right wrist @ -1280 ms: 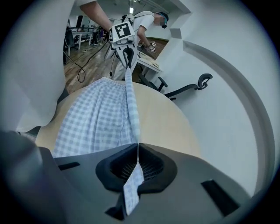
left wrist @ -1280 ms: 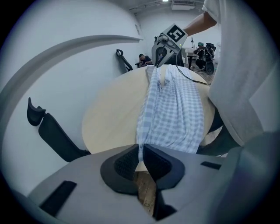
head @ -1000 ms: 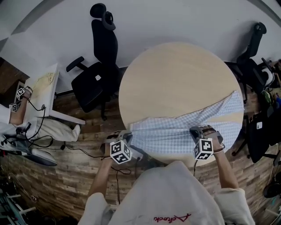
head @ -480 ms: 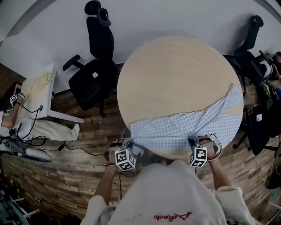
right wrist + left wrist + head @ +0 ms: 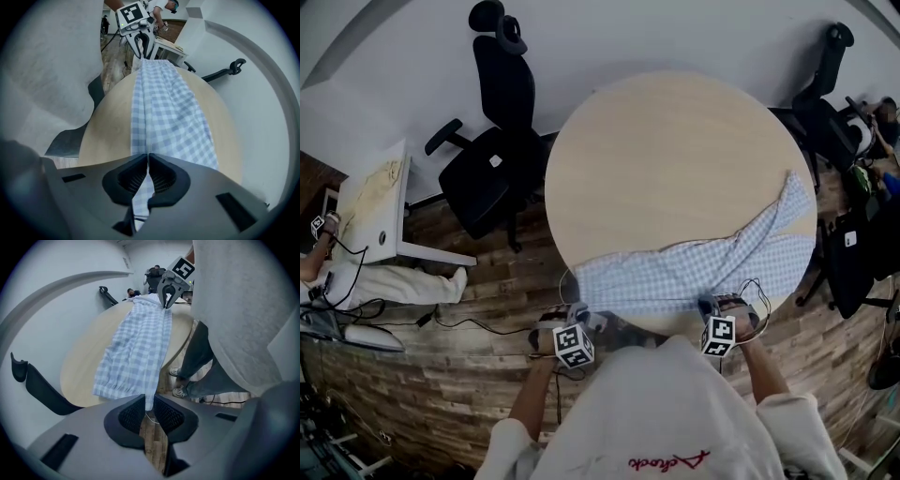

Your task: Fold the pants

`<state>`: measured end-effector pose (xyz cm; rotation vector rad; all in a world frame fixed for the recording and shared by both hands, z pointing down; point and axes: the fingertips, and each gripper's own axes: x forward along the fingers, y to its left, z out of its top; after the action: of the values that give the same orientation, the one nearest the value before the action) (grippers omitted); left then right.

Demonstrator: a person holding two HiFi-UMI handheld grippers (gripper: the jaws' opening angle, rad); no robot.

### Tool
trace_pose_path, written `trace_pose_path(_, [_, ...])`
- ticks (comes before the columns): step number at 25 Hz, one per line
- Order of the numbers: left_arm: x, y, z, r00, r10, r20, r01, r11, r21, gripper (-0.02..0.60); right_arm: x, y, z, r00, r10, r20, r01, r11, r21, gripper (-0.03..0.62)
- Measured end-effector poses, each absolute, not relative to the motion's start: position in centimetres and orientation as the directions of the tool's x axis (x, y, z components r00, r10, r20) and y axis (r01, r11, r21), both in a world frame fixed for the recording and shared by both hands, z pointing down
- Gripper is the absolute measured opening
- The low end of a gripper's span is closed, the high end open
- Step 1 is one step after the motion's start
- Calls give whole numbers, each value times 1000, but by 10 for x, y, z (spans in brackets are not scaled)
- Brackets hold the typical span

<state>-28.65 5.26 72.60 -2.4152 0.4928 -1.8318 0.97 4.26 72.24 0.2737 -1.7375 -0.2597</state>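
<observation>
Well, at the far left of the head view I see a white desk (image 5: 380, 202) on the wooden floor (image 5: 441, 384), with cables (image 5: 441, 323) trailing beside it. Next comes a black office chair (image 5: 492, 164), just beside the left rim of the round bench (image 5: 675, 159).

The left tool (image 5: 149, 405) hangs off the bench's near-left rim, over the floor. Its jaws are clamped together on a corner of the pants (image 5: 694, 267). A thin fold of the checked cloth runs down between the pads, and a gathered band lies on the bench just beside them.

The pants (light blue and white check) stretch flat along the near edge of the bench. They run from the near-left rim across to the right rim, where one end angles up along the edge. In my left view the cloth forms a long strip reaching to the other tool, with the person's shoes (image 5: 180, 380) on the floor below.

The right tool (image 5: 148, 161) sits at the near-right rim of the bench. Its jaws are pressed together on the other corner of that near edge, with the cloth passing between the pads and hanging out beneath them.

Beyond the bench's upper right rim stands a second black chair (image 5: 820, 98).
</observation>
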Motion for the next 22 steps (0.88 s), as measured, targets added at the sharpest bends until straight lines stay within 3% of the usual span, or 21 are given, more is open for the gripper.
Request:
trace_pose_path(7, [-290,65,734,255,-255,933,-226,-954,-199,65,10,52,731,-155,-292,944,-77,956,283,35])
trace_pose_path(11, [-289,67,722,303,-291,908,-254,-942,-218,75,6,50,721,-165,-337,927,-143,938,316,35])
trace_pose_path(16, [-272,53,698,387,-402,830,-375,-891,-256,75,6,40,701,-246,-430,869,-355,874,333,34])
trace_pose_path(22, [-219,37,663,499,-461,734,-539,-828,-153,34,30,18,660,-366,-571,735,-726,669,159,29])
